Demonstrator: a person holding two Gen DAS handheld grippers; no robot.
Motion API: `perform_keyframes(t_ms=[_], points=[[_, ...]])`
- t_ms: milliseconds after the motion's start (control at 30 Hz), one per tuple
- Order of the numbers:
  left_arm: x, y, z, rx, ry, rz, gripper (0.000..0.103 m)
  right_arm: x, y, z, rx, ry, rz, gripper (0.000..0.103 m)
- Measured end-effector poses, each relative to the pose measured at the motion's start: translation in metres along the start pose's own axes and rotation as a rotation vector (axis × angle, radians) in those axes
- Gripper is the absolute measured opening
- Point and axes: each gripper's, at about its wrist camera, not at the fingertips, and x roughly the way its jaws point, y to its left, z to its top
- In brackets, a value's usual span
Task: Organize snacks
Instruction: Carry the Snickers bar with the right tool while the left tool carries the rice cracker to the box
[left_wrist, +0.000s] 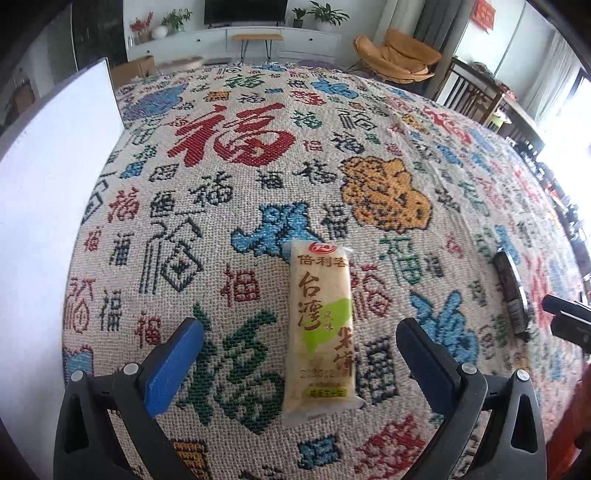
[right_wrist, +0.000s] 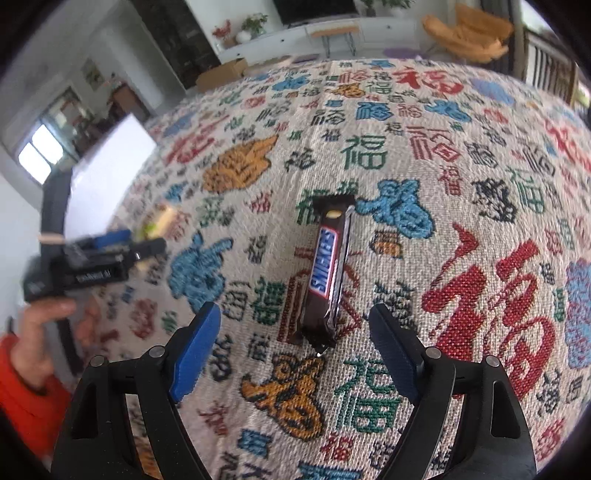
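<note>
On the woven cloth with coloured characters | left-wrist view alone: pale yellow-green rice-cracker packet lying flat between spread left gripper fingers, untouched | right-wrist view alone: dark brown Snickers bar ahead of wide-spread right gripper, untouched | white box at cloth's left, contents unseen

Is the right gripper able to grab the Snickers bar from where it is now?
Probably yes. The right gripper is open, the Snickers bar lies flat on the patterned cloth just ahead of its fingers, and nothing sits between them.
</note>
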Motion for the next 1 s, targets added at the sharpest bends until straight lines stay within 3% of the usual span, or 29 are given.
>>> perform_keyframes(t_ms=[67,167,233,267,300,333,400,467,533,700,767,867,1000], points=[[0.003,-0.004,0.004,-0.012,0.025,-0.012,0.102,-0.006,-0.016,0.017,0.093,0.052,0.010,0.086],[0.012,-0.026,0.009,0.075,0.039,0.049,0.093,0.010,-0.016,0.031,0.079,0.157,-0.020,0.083],[0.016,-0.039,0.009,0.143,0.033,0.146,0.076,0.022,-0.005,0.036,0.027,0.168,-0.069,0.083],[0.014,-0.042,0.008,0.154,0.021,0.135,0.066,0.030,0.000,0.036,0.015,0.185,-0.079,0.079],[0.009,-0.042,0.007,0.153,0.007,0.128,0.033,0.039,0.004,0.036,0.014,0.207,-0.092,0.063],[0.005,-0.040,0.007,0.146,0.005,0.150,0.028,0.044,0.007,0.036,0.015,0.217,-0.099,0.051],[-0.005,-0.032,0.006,0.104,-0.002,0.061,0.028,0.047,0.013,0.036,-0.037,0.204,-0.176,0.019],[-0.030,-0.022,0.000,0.045,-0.049,0.003,0.028,0.042,0.009,0.036,-0.007,0.203,-0.119,0.018],[-0.065,-0.012,-0.009,-0.029,-0.108,-0.103,0.028,0.026,0.010,0.038,0.025,0.167,-0.066,0.018],[-0.172,0.011,-0.024,-0.131,-0.289,-0.268,0.028,-0.021,0.058,0.053,0.033,0.076,0.141,0.018],[-0.216,0.025,-0.027,-0.140,-0.370,-0.267,0.028,-0.035,0.094,0.064,0.010,0.036,0.233,0.018],[-0.275,0.063,-0.030,-0.163,-0.462,-0.184,0.028,-0.049,0.165,0.080,-0.053,-0.006,0.367,0.018],[-0.306,0.131,-0.040,-0.228,-0.481,0.025,0.028,-0.041,0.264,0.086,-0.166,0.004,0.489,0.018]])
